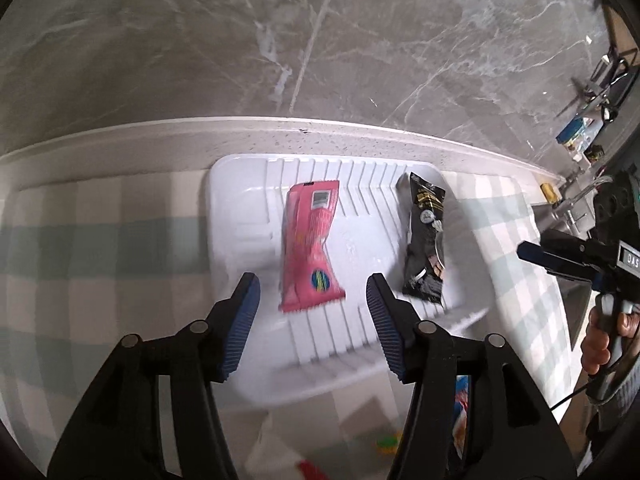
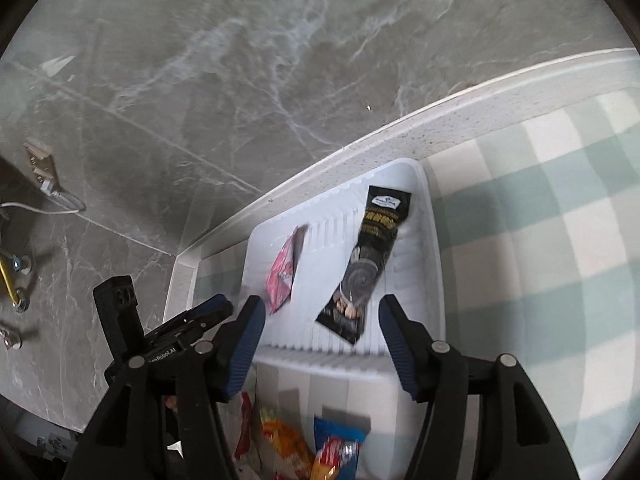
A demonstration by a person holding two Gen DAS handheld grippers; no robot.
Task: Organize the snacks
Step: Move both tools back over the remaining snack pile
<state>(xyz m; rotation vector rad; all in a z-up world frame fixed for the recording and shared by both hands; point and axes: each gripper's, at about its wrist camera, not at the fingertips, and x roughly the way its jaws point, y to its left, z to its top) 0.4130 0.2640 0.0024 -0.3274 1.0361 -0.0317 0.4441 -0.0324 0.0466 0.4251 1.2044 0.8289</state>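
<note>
Pink snack packet (image 1: 310,246) lies flat at the centre of the left wrist frame, in the white ribbed tray (image 1: 236,184). Black snack packet (image 1: 426,240) sits to its right in the same tray, apart from it, long axes roughly parallel.

Left hand-held gripper (image 1: 314,294) hovers over the near end of the pink packet, jaws standing wide, nothing between the pads. Right hand-held gripper (image 2: 322,316) likewise wide and empty — the black packet (image 2: 366,256) shows in the gap above its tips, not gripped.

Judgement: both packets look placed, so the step in hand is backing out and fetching the next one. More loose snacks (image 2: 320,448) — orange, blue, red wrappers — lie at the bottom of the right wrist frame, in front of the tray. Lift clear before swinging, so a fingertip doesn't drag a packet or tip the light tray. Keep the next packets parallel to these two, filling the free ribs on the left.

Tabletop carries a green-and-white checked cloth (image 2: 540,220). Behind it a speckled white ledge (image 1: 160,136), then a grey marble-look wall (image 1: 360,40). Faucet and clutter at the right edge of the left wrist frame; a wall socket with a cable at the left of the right wrist frame.
</note>
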